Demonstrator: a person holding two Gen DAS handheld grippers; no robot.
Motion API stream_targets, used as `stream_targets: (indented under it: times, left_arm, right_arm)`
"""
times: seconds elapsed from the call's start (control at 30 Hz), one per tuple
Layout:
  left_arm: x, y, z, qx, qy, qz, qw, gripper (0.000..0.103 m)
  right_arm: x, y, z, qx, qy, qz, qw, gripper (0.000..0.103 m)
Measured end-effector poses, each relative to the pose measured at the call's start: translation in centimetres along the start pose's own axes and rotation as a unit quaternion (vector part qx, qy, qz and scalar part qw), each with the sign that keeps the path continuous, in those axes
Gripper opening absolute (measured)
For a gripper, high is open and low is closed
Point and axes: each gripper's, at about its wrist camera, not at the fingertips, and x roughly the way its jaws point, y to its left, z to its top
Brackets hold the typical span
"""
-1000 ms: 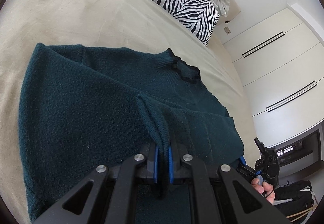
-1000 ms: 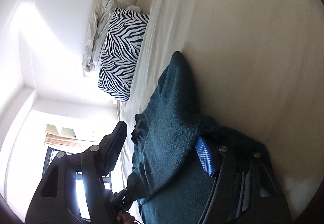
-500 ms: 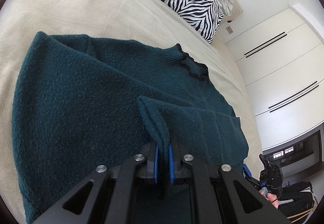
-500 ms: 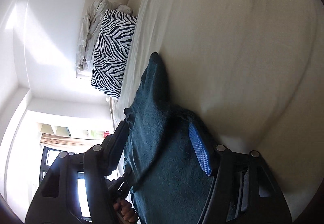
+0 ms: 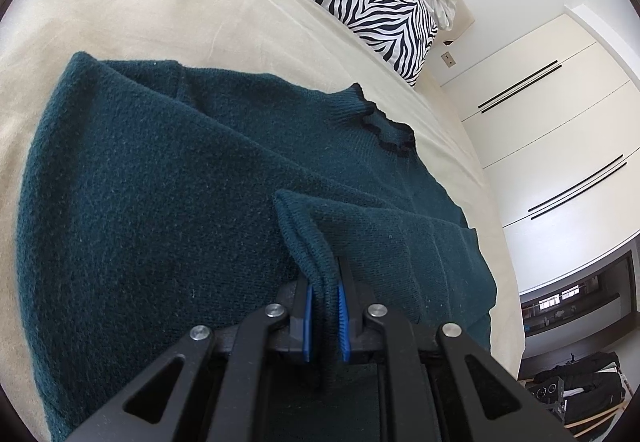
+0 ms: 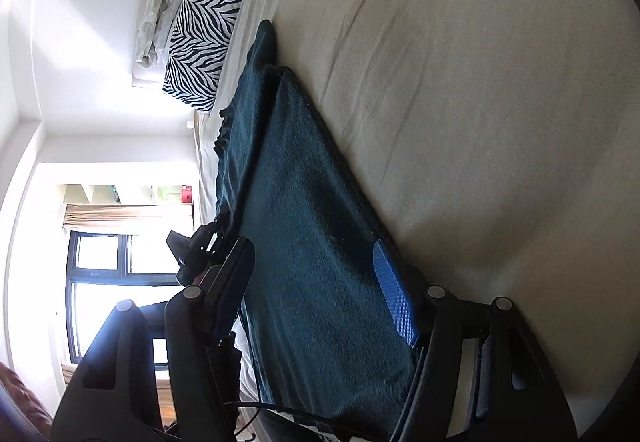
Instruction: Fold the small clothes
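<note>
Risk: left tool (image 5: pixel 325 304) pinches only the sweater (image 5: pixel 160 182) hem, right tool (image 6: pixel 320 290) gapes wide, so the fold may sag unevenly.

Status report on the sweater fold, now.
Left gripper shut on sweater hem. Right gripper open, fabric between its fingers. Sweater partly folded on bed. Nothing in the way.
</note>
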Motion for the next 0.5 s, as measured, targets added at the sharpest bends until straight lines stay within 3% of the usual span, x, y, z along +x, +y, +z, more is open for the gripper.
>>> stream_targets:
  times: [0.13,0.2,0.37,0.5]
  left_arm:
    - [0.1,0.6,-0.1,-0.004,-0.004,-0.015,0.9999,0.014]
    - [0.1,0.7,-0.1,-0.003,-0.007,-0.019,0.9998,0.014]
    - [0.2,1.1,-0.4,0.005,-0.016,-0.03,0.9994,0.014]
    - [0.1,1.2,-0.6,0.01,-0.022,-0.036,0.9991,0.014]
  right_arm:
    - [-3.7,1.9,0.0,-0.024,0.0,-0.059,0.998,0.062]
    - [-5.3,4.3,0.8,-0.048,-0.006,-0.066,0.997,0.062]
    - [-5.9,13.4,4.0,-0.139,-0.02,-0.014,0.99,0.063]
    - [-1.5,18.7,8.1,-0.195,0.008,0.037,0.98,0.063]
